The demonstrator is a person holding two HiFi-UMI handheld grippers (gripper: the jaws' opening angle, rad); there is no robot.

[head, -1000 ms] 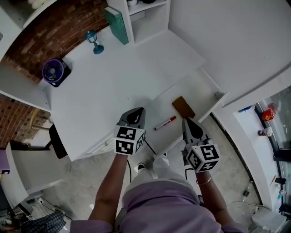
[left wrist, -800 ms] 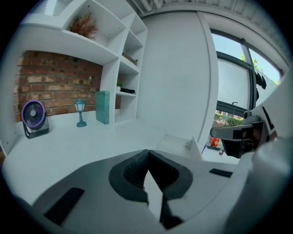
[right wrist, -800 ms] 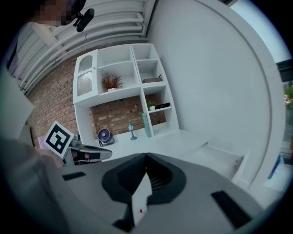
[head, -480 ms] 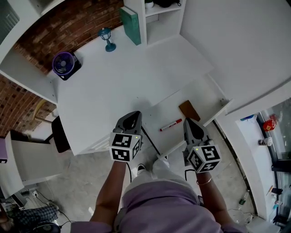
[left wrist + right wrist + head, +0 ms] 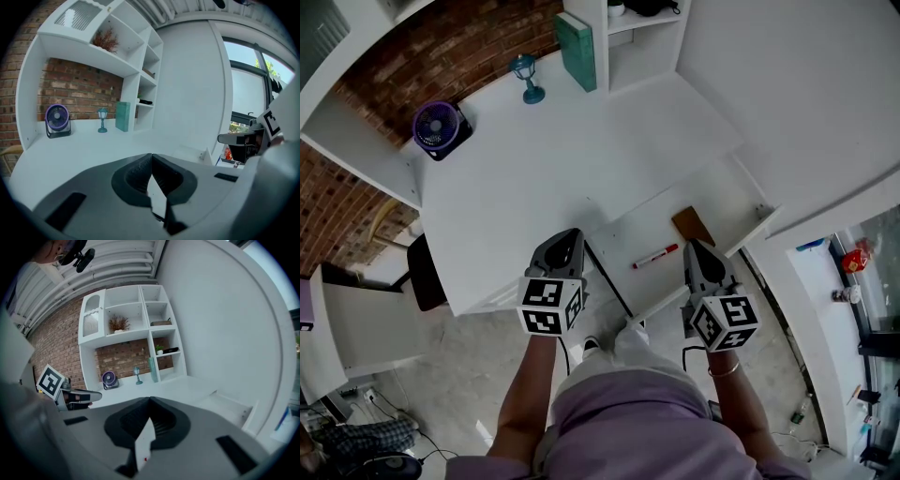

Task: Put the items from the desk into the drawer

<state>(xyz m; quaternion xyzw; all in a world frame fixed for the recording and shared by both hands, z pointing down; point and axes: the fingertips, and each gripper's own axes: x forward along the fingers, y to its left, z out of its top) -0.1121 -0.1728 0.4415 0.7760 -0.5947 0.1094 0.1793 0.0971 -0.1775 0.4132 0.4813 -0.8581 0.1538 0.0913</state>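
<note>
The open white drawer under the desk front holds a red marker and a flat brown item. My left gripper hovers over the desk's front edge, left of the drawer, shut and empty; its pads meet in the left gripper view. My right gripper hangs over the drawer's near edge, just in front of the brown item, shut with nothing in it. At the back of the desk stand a purple fan, a small blue lamp and a teal book.
A white shelf unit rises at the desk's back right; the book leans against it. A brick wall runs behind the desk. A dark chair is at the desk's left. A cable lies on the floor by the person's feet.
My left gripper has drawn back to the left and toward the person, away from the drawer. The right gripper has stayed over the drawer's near edge. The head view has shifted a little.
</note>
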